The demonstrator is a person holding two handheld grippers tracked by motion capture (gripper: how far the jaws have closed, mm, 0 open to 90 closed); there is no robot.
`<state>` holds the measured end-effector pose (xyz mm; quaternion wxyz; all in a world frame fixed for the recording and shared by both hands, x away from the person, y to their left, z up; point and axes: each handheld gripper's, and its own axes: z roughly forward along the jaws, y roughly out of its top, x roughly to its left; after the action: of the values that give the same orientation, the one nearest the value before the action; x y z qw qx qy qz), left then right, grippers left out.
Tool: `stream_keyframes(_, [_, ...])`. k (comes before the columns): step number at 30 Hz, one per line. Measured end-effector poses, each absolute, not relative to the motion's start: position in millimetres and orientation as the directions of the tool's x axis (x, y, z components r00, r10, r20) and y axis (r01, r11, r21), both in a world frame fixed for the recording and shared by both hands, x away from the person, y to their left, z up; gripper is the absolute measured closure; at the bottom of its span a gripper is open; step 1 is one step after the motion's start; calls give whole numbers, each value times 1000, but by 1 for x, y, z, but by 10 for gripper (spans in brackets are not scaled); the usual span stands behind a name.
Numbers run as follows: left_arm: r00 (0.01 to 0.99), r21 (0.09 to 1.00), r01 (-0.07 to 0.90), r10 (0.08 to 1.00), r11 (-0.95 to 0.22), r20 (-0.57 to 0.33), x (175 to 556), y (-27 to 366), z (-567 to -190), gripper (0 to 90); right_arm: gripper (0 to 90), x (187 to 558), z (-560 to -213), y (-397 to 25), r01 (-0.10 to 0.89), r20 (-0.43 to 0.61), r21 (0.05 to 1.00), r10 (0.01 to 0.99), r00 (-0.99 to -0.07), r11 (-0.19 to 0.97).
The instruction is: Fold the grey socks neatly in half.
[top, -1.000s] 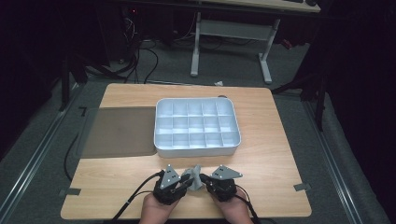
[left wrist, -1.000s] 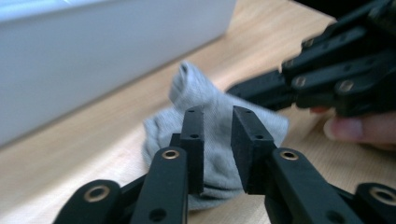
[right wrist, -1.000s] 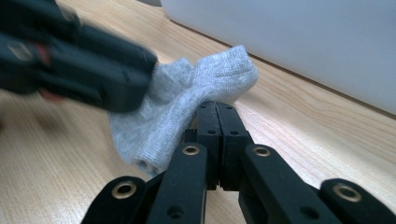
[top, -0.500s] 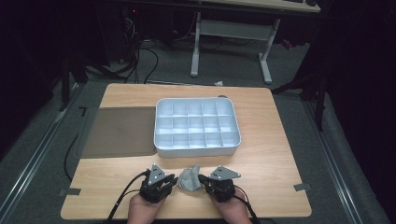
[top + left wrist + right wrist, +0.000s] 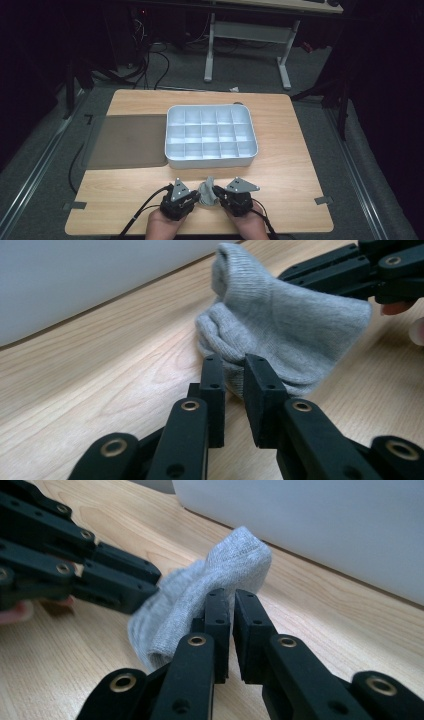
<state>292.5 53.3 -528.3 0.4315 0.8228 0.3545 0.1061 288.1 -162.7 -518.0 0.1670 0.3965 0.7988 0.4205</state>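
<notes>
A wooden table (image 5: 300, 150) is seen from above, with a pale compartment tray (image 5: 211, 160) at its centre and a dark mat (image 5: 127, 141) just beside the tray at nine o'clock. At the six o'clock edge of the table, two hands come in, each holding a black two-jaw gripper. Between them a small grey sock (image 5: 207, 192) is bunched up, on the bare wood near the tray's front wall but apart from it.

The left gripper (image 5: 192, 196) is placed at nine o'clock of the sock, and the right gripper (image 5: 218, 194) at three o'clock, so the cloth is flanked closely on both sides and neither hand is clearly nearer. In the left gripper view, the left gripper (image 5: 234, 375) is seen with its jaws nearly together, a narrow gap between them, their tips against the lower fold of the sock (image 5: 280, 330); whether cloth is pinched there cannot be told. In the right gripper view, the right gripper (image 5: 231, 611) is seen almost closed, with the sock (image 5: 200, 600) draped just behind and beside its tips; a pinch on a fold looks likely but cannot be confirmed.

The sock's long axis is judged to run roughly from nine o'clock to three o'clock, from one gripper towards the other, with one end peaked upward. A stretch or lift would turn on that line, each gripper drawing away along it.
</notes>
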Motion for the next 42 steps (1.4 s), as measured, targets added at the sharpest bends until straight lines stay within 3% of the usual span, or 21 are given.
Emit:
stream_keyframes(23, [775, 783, 443, 625, -436, -91, 294, 18, -529, 891, 877, 290, -514, -168, 496, 88, 816, 784, -614, 297])
stream_keyframes(42, [779, 780, 436, 622, -449, -78, 296, 16, -532, 896, 876, 284, -516, -170, 506, 115, 814, 776, -620, 284])
